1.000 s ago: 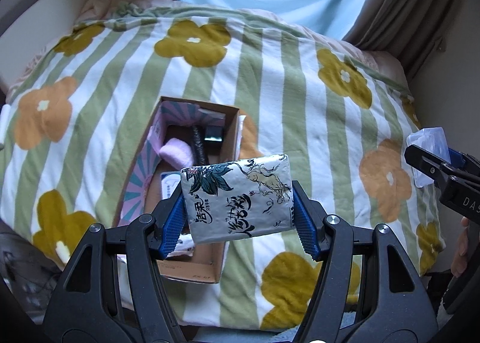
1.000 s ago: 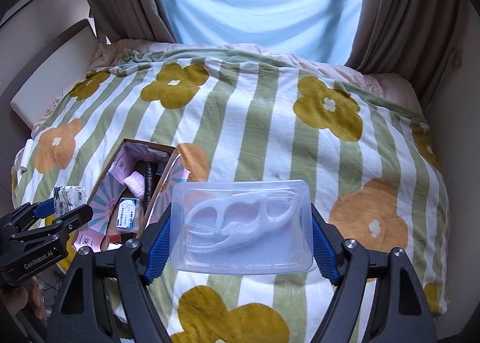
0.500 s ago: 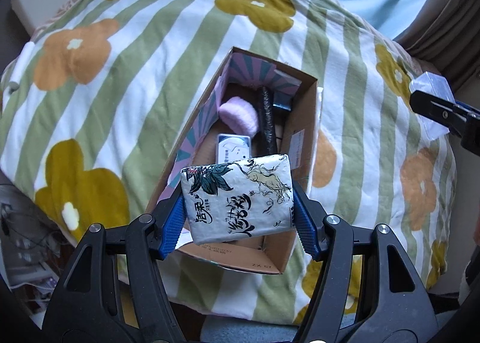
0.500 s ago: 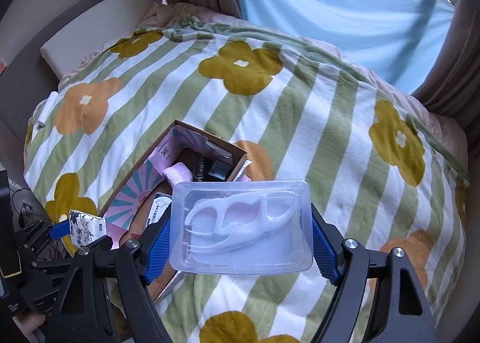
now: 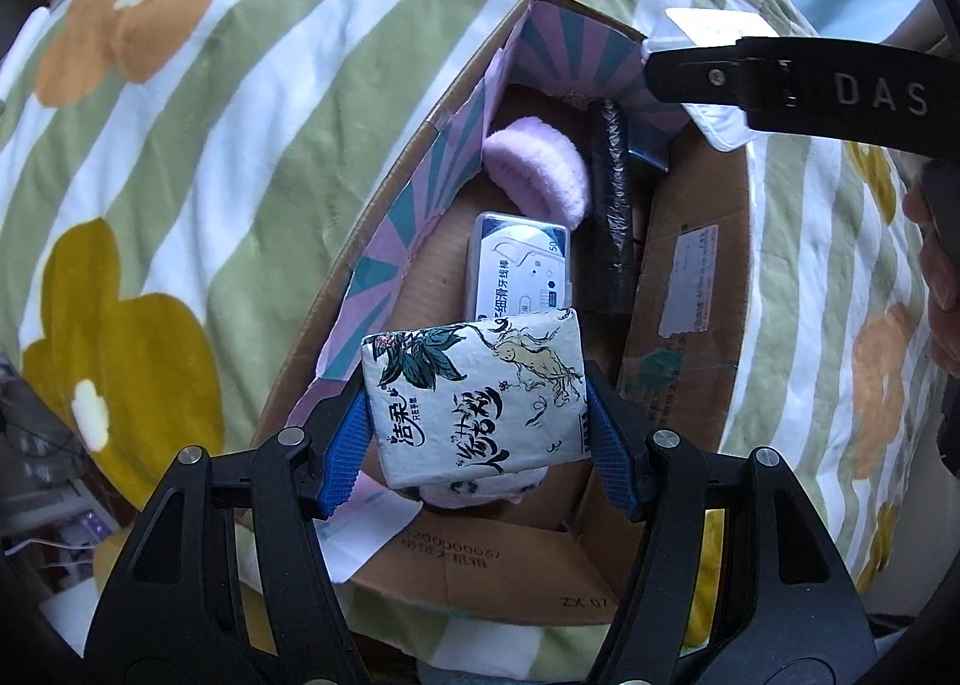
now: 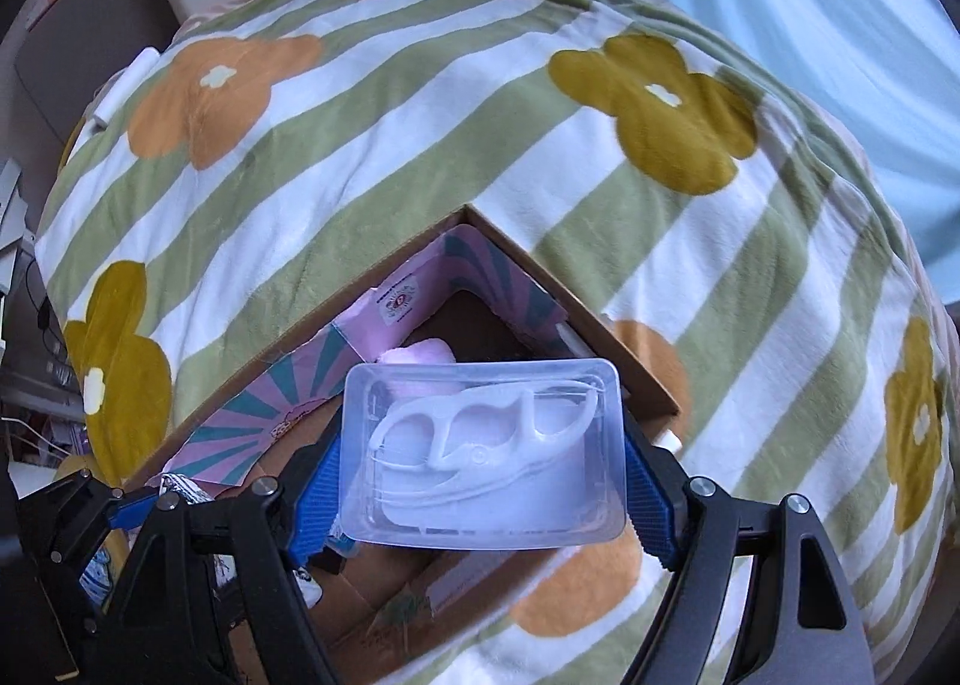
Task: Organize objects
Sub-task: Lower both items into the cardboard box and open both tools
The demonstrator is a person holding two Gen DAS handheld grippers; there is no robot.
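Gripping a printed tissue pack [image 5: 477,394], the left claw [image 5: 480,433] sits at lower centre of the left wrist view, blue pads [image 5: 345,454] pressed to both short sides of the pack, closed just to pack width. Pack hangs over the near end of the cardboard box [image 5: 684,289], which lies on the bed w/ a green-striped, flower-print blanket [image 5: 198,145]. Inside the box, mid frame: a floss-pick case [image 5: 519,265] flat on the bottom, a pink fluffy band [image 5: 534,169] above it, a black roll [image 5: 612,211] along its right side. Box inner flaps are pink w/ teal rays. A bit of a hand [image 5: 939,289] shows at the right edge.

Right claw [image 6: 480,475] fills the lower centre of the right wrist view, clamped on a clear plastic case [image 6: 483,445] w/ white floss picks inside, pads on both short ends. It's held above the box [image 6: 600,319], whose far corner points to mid frame; pink band [image 6: 420,352] peeks out just above the case. In the left wrist view the right claw's black finger [image 5: 780,85] crosses the upper right, over the box's far right corner, a sliver of the clear case at its tip. Left claw [image 6: 129,505] shows at lower left of the right wrist view, beside the box's near end.
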